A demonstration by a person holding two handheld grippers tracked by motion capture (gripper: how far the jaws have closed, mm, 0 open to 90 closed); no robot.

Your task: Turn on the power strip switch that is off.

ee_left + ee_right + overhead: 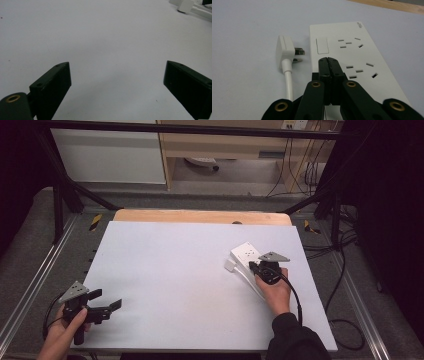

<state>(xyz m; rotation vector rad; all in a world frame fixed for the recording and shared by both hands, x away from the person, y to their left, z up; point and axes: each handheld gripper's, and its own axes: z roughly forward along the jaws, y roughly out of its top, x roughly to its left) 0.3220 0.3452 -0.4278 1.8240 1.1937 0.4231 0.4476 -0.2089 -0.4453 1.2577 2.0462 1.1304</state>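
On the right side of the pale grey table (165,270), the flat white plastic power strip (352,50) lies with its white plug (283,51) just beside it, not yet pushed in. The right gripper (329,61) rests closed and empty on the strip. The left gripper (117,82) waits wide open, holding nothing.

A small dark mark is printed at the far corner of the white power strip (352,55), beyond its sockets, but it is too small and blurred to be read. No other text, label, brand, number or sign can be made out.
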